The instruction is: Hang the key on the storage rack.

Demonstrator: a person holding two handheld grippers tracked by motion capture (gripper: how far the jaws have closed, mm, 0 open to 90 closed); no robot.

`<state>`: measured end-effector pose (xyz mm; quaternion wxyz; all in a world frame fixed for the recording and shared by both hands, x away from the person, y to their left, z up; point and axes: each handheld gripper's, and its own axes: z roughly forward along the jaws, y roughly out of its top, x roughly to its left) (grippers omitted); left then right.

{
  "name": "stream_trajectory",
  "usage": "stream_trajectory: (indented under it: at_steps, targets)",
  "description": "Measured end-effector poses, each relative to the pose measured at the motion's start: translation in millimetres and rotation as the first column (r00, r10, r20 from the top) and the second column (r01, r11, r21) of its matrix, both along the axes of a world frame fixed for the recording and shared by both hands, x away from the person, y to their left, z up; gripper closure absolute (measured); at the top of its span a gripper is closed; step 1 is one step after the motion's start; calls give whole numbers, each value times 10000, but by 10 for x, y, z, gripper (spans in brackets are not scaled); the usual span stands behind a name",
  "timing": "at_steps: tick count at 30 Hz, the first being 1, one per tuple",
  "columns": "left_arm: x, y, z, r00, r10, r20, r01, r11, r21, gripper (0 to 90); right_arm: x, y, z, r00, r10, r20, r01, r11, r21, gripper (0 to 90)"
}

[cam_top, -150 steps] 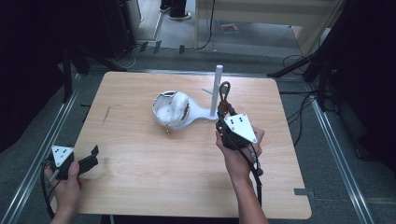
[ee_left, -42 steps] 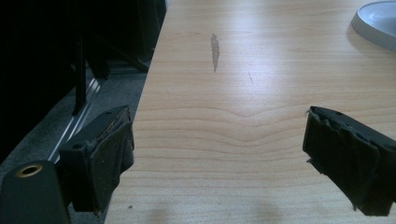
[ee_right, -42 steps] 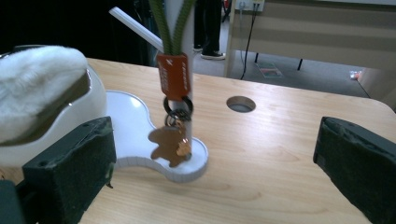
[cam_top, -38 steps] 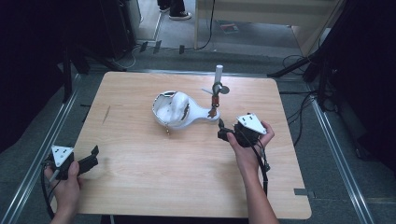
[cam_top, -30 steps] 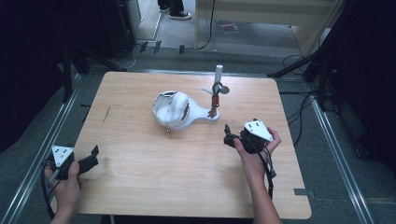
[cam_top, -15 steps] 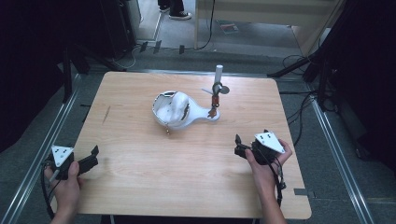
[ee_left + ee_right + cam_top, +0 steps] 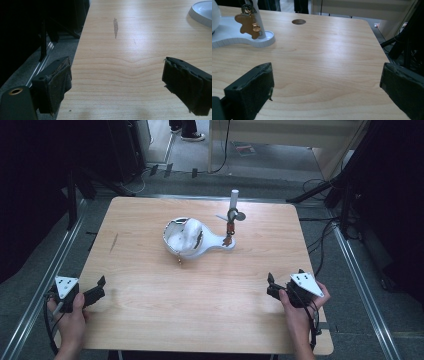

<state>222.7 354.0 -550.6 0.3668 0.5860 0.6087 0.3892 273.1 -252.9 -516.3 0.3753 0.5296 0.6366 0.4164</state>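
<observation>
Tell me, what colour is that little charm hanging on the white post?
The charm is light brown, bear-shaped, with a gold-coloured bit; the right gripper view shows it best.

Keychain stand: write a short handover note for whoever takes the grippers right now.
Left gripper: open, holding nothing, at the near left edge of the table.
Right gripper: open, holding nothing, near the right front of the table, apart from the stand.
Stand: white, mid-table toward the far side, with an upright post.
Keychain: brown bear-shaped charm hanging on the post.
Done: the keychain looks hung and released.
Left: probably nothing more than checking that it stays put; both grippers are free.
</observation>
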Motion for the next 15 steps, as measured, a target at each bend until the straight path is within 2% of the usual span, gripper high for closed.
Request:
stream_trajectory:
  at_steps: [6, 8, 15]
  targets:
    - [0, -1, -1, 10000, 2, 5, -2, 10000, 2, 95, -109, -176, -36, 9995, -307, -103, 307, 9995, -74, 0]
    - [0, -1, -1, 10000, 5, 3, -5, 10000, 5, 95, -162, -277, -56, 9988, -464, -184, 465, 9989, 44, 0]
    - [1, -1, -1, 10000, 12, 2, -12, 10000, 5, 95, -272, -445, -96, 9973, -666, -323, 671, 9976, 140, 0]
